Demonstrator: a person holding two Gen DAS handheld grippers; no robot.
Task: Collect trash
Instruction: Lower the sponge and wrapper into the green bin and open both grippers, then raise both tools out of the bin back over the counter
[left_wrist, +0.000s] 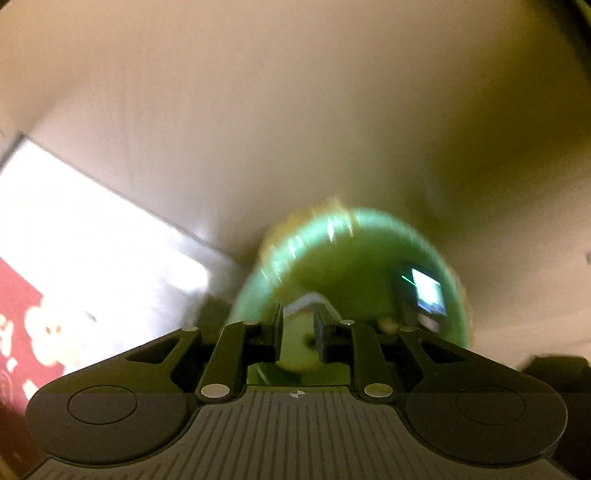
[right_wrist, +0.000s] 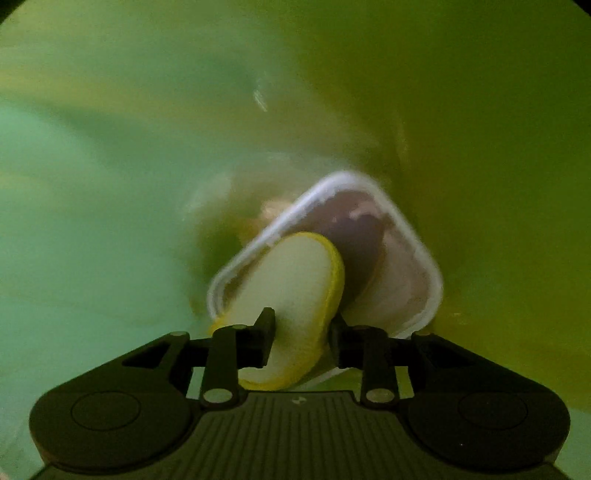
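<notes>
My right gripper (right_wrist: 301, 341) is down inside the green bin (right_wrist: 110, 184), jaws slightly apart around the yellow-edged slice (right_wrist: 291, 280), over the white tray (right_wrist: 402, 266); I should open wider. My left gripper (left_wrist: 297, 334) is narrow, empty

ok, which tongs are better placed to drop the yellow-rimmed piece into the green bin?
Right. The right tongs are deep in the green plastic bin, straddling the yellow-rimmed pale piece; the left tongs sit at its rim.
</notes>
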